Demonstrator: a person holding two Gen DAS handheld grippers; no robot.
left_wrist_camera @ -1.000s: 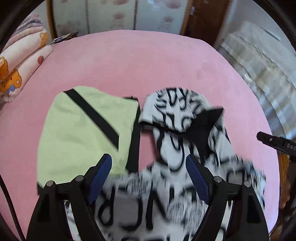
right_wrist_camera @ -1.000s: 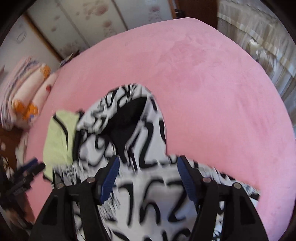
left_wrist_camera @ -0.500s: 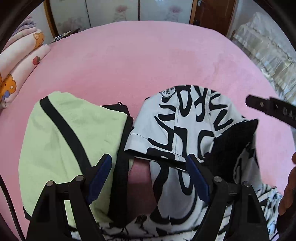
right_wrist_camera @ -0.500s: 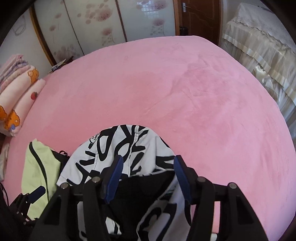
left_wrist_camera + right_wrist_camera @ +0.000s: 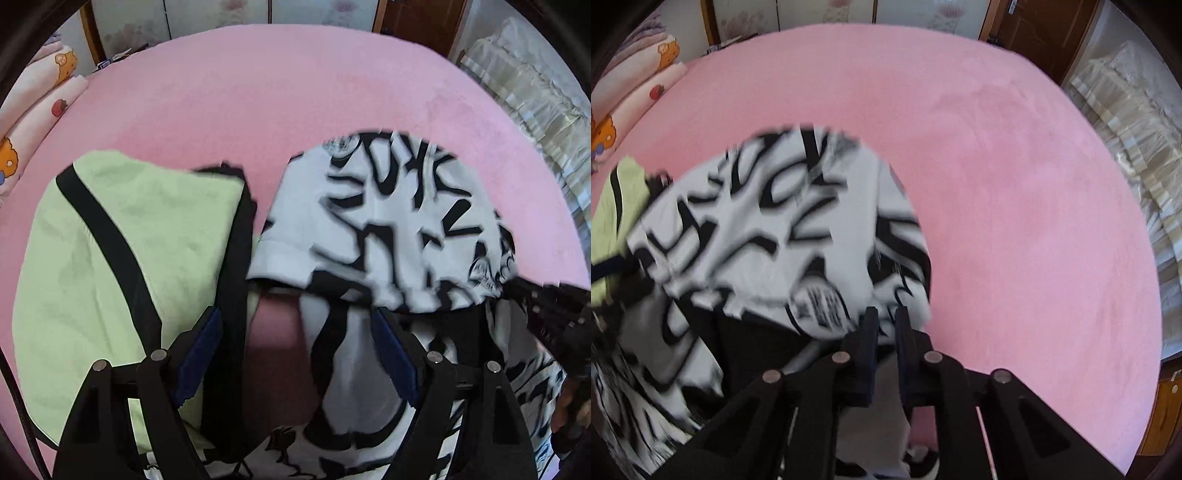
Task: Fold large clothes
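A white garment with black graffiti print (image 5: 391,229) lies crumpled on the pink bed; it also fills the left of the right wrist view (image 5: 768,236). My right gripper (image 5: 886,317) is shut on the garment's right edge, near a round printed label, and it shows at the right edge of the left wrist view (image 5: 554,310). My left gripper (image 5: 295,332) is open and empty, its jaws wide apart above the gap between this garment and a folded light-green garment with black stripes (image 5: 122,266). The white garment is motion-blurred.
The pink bed cover (image 5: 1015,184) stretches far and right. Stacked pink cartoon-print bedding (image 5: 33,110) lies at the far left. A beige ruffled bedspread (image 5: 1137,140) is on the right. Wardrobe doors and a brown door stand behind the bed.
My right gripper has closed on the white garment's right edge; it was open half a second ago. The garment's upper layer has shifted. My left gripper stays open.
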